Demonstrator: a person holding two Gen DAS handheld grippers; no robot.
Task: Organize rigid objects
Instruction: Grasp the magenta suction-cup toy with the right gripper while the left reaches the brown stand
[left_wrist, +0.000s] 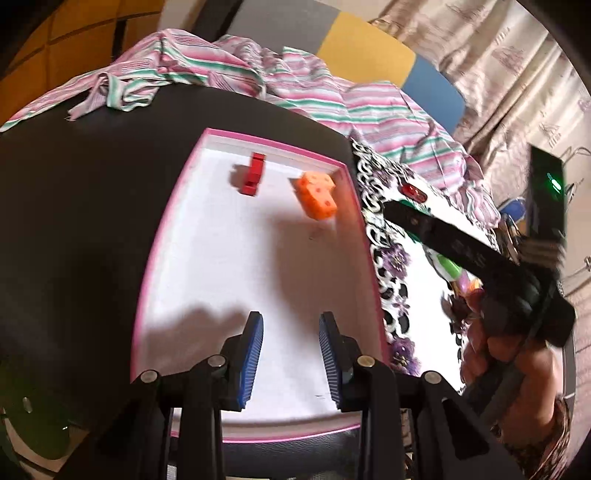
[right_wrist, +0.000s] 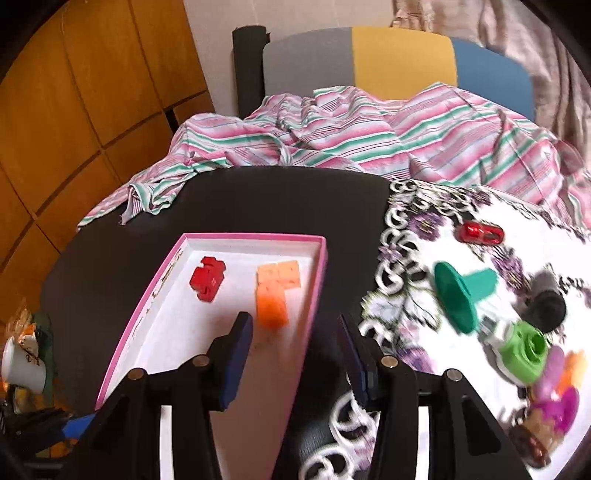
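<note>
Both grippers empty, jaws part open: left gripper (left_wrist: 291, 354) over tray (right_wrist: 320, 273) near end, right gripper (right_wrist: 295, 354) over tray's right rim. Red block (right_wrist: 207, 278), orange block (right_wrist: 275, 295) in tray's far end. Remaining toys right on floral cloth (right_wrist: 413, 317); green funnel (right_wrist: 463, 295) nearest right gripper, axis lying left-right

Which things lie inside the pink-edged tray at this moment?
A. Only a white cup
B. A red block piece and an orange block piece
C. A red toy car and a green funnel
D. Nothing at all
B: the red block piece and the orange block piece both rest on the white floor of the pink-edged tray.
</note>
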